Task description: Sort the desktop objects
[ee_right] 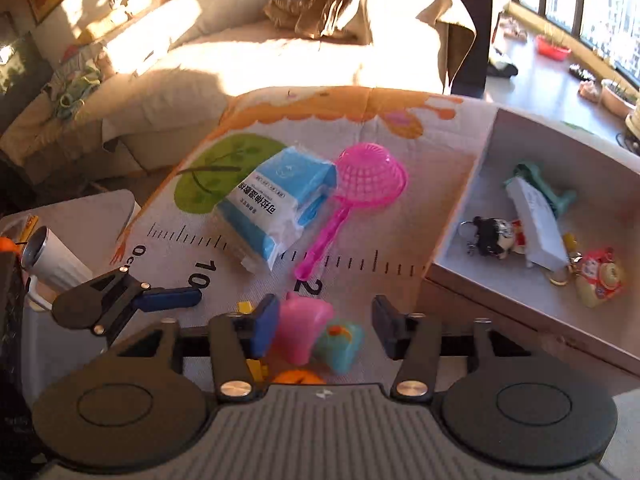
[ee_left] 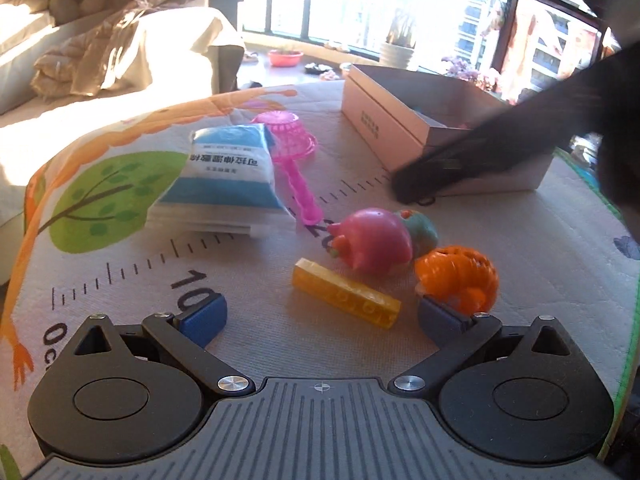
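On the printed play mat point(ee_left: 120, 272) lie a yellow block point(ee_left: 346, 294), a pink toy point(ee_left: 374, 246), a teal toy point(ee_left: 420, 228), an orange toy point(ee_left: 460, 276), a pink strainer scoop point(ee_left: 294, 156) and a blue-white packet point(ee_left: 230, 174). My left gripper point(ee_left: 322, 318) is open and empty, low over the mat, fingers either side of the yellow block's near end. My right gripper point(ee_right: 326, 326) is open above the pink toy point(ee_right: 302, 330) and teal toy point(ee_right: 340, 344). It shows as a dark blurred shape point(ee_left: 480, 156) in the left wrist view.
An open cardboard box point(ee_right: 460, 240) stands to the right, holding keychains, a white card and small toys. A white mug point(ee_right: 52, 264) sits at the left on a side surface. A sofa with blankets point(ee_right: 300, 40) lies behind the mat.
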Demonstrator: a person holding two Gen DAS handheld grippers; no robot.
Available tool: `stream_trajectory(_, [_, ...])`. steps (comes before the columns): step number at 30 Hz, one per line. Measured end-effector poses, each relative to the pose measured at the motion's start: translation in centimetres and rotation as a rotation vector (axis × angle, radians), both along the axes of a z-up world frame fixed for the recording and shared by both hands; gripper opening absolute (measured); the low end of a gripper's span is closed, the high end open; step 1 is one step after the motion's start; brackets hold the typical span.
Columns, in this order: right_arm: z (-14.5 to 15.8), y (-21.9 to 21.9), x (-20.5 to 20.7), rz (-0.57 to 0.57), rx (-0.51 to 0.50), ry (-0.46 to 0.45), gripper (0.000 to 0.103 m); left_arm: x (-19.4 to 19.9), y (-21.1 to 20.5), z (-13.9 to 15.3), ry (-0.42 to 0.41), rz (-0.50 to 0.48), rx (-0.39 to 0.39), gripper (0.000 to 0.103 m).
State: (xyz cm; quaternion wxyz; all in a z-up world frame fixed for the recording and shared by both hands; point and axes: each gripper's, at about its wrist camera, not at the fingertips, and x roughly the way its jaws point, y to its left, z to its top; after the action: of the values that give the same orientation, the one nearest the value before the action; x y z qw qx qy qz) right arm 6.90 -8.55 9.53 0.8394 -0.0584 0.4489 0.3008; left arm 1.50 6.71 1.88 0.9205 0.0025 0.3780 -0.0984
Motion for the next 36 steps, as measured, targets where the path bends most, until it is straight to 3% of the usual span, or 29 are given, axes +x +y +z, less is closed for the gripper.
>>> stream_trajectory(4, [-0.8, -3.1, -2.8, -0.005, 0.090, 0.024, 0.068, 0.9, 0.4, 0.3, -0.030, 0.130, 0.074, 0.103])
stream_trajectory(7, [-2.7, -3.4, -3.9, -0.013, 0.099, 0.016, 0.066, 1.5, 1.2, 0.9, -0.011, 0.194, 0.067, 0.103])
stream_trajectory(11, [-4.0, -3.7, -3.5, -0.059, 0.151, 0.001, 0.039, 0.9, 0.7, 2.0, -0.023, 0.168, 0.085, 0.103])
stream_trajectory(16, [-3.9, -6.9, -3.3, -0.160, 0.177, -0.041, 0.035, 0.3, -0.4, 2.0, -0.024, 0.109, 0.111, 0.103])
stream_trajectory(20, [-3.8, -10.1, -4.1, -0.268, 0.072, -0.135, 0.035, 1.1, -1.2, 2.1, -0.034, 0.103, 0.097, 0.103])
stream_trajectory(22, [-4.1, -12.6, -4.4, -0.337, 0.075, -0.140, 0.035, 1.7, -1.7, 2.3, -0.050, 0.096, 0.077, 0.103])
stream_trajectory(25, [-4.2, -16.2, -4.6, -0.464, 0.120, -0.157, 0.045, 3.1, -2.3, 2.3, -0.096, 0.119, 0.108, 0.103])
stream_trajectory(28, [-4.6, -18.0, -5.0, -0.585, 0.096, -0.242, 0.062, 5.8, -2.1, 2.0, -0.149, 0.215, 0.226, 0.103])
stream_trajectory(33, [-6.1, -19.6, -4.6, -0.646, 0.183, -0.207, 0.073, 9.5, 0.8, 1.6, -0.111, 0.313, 0.268, 0.103])
stream_trajectory(36, [-7.2, -19.8, -4.4, -0.666, 0.197, -0.188, 0.080, 9.3, 1.7, 2.0, -0.129, 0.386, 0.344, 0.103])
